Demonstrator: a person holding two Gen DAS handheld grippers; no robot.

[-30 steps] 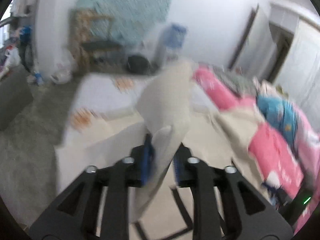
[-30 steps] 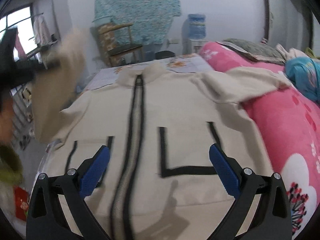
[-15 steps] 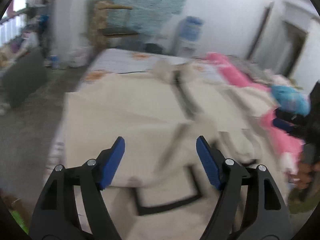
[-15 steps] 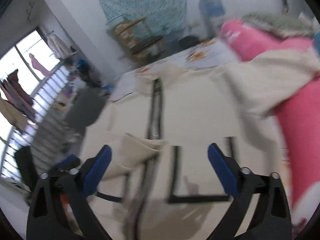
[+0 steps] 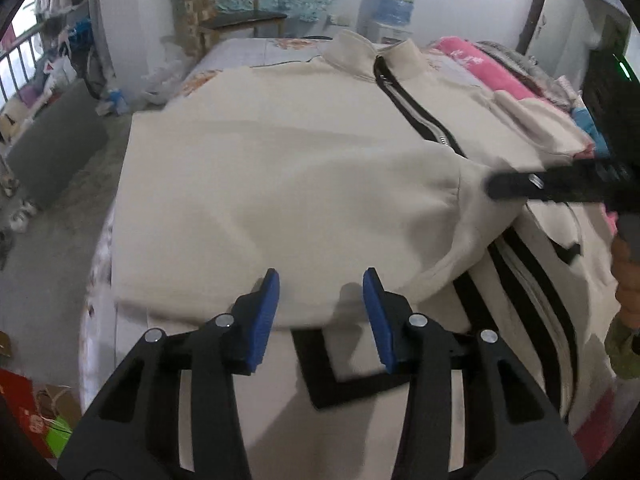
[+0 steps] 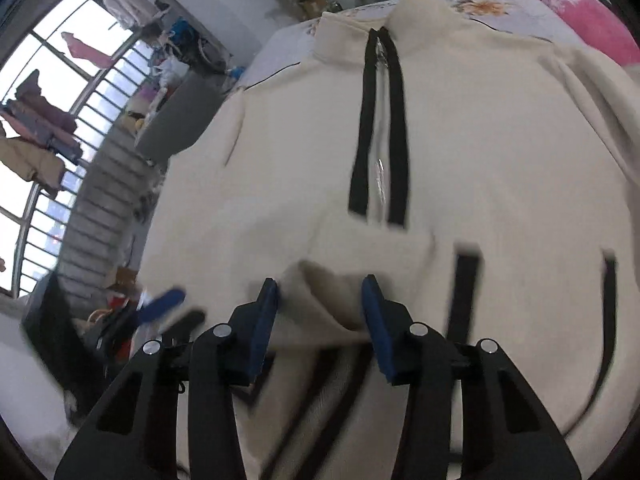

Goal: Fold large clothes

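Note:
A cream zip jacket (image 5: 280,92) with black trim lies face up on the bed. Its sleeve (image 5: 312,200) is folded across the chest, and the cuff (image 5: 468,208) ends by the zip. My left gripper (image 5: 322,308) hovers over the sleeve's near edge. Its jaws are closing, and no cloth is pinched between the pads. My right gripper (image 6: 320,312) points down at the cuff (image 6: 332,292). Its jaws are closing around the cuff, with a gap still showing at the left pad. One of its fingers (image 5: 516,186) shows blurred beside the cuff.
The bed (image 5: 248,56) has a floral sheet. A pink quilt (image 5: 480,64) and piled clothes line its right side. Beyond it stand a wooden chair (image 5: 232,12) and a water dispenser (image 5: 394,4). A barred window (image 6: 48,140) and grey floor lie to the left. A person's hand (image 5: 628,280) is at the right edge.
The left gripper let go of the sleeve it held up, sank toward the jacket and narrowed again. The sleeve now lies across the chest. The right gripper swung left and down to the cuff, narrowing.

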